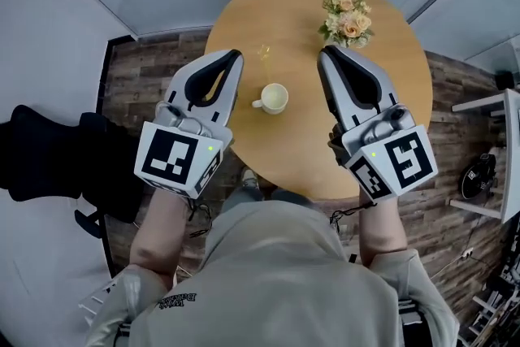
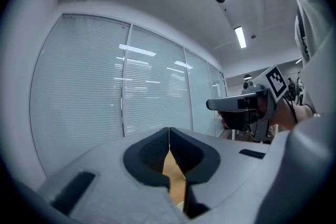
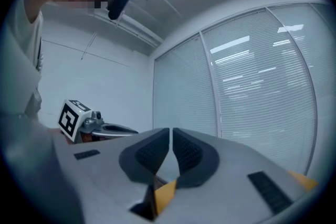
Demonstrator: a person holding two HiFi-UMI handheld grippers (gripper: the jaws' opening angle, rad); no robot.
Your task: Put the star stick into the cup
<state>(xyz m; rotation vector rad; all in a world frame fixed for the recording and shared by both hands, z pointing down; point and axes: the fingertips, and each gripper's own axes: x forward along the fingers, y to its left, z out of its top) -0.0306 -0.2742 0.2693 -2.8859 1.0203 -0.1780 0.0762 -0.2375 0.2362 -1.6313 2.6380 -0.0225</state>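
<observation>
On the round wooden table [image 1: 390,93] the white cup [image 1: 274,98] stands near the middle, its handle toward nine o'clock. What we take for the star stick [image 1: 264,54], a small pale yellow thing that is hard to make out, lies on the wood at twelve o'clock from the cup and apart from it. A bunch of flowers [image 1: 347,15] sits at about one o'clock, toward the far rim. We hold both tools above the table: the left gripper [image 1: 234,56] has its tips at about eleven o'clock of the cup and the right gripper [image 1: 325,53] at about one o'clock, with the stick between them. The left one's jaws are pressed together at the tips with nothing between them; the right one's stand a thin slit apart, also empty. As we judge it, the task has not begun and the step in hand is the reach for the stick. To do it well we would choose one tool, spread its jaws wide before going down, and set them on either side of the thin shaft rather than the star. Since the stick seems to lie flat, we should come in low, close gently, and keep the other tool clear of the cup so nothing tips
</observation>
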